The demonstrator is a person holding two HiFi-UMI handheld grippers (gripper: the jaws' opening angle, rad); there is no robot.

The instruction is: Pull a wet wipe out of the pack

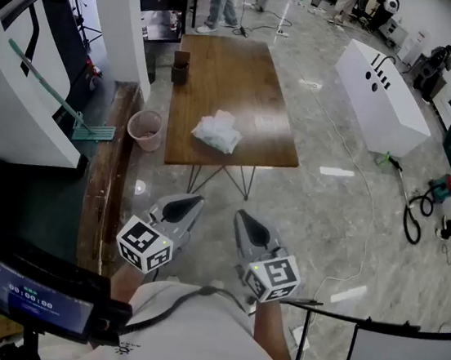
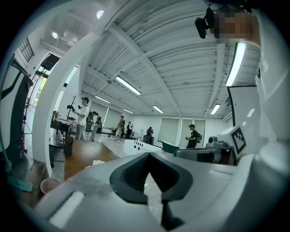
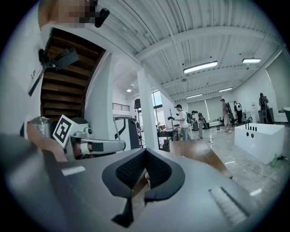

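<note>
The wet wipe pack (image 1: pixel 216 130), white and crumpled-looking, lies on the near half of a long wooden table (image 1: pixel 231 77). Both grippers are held low, close to the person's body and well short of the table. My left gripper (image 1: pixel 192 200) and my right gripper (image 1: pixel 243 215) point toward the table side by side, each with its jaws together and nothing between them. In the left gripper view the left gripper (image 2: pixel 147 155) shows closed tips, with the table (image 2: pixel 84 156) far off. In the right gripper view the right gripper (image 3: pixel 145 150) is likewise closed and empty.
A pink bin (image 1: pixel 144 129) stands on the floor at the table's left near corner. A small brown box (image 1: pixel 180 68) sits on the table's left edge. A white tub-like unit (image 1: pixel 382 97) and a hose (image 1: pixel 415 215) are at right. A monitor (image 1: pixel 33 298) is at lower left. People stand beyond the table.
</note>
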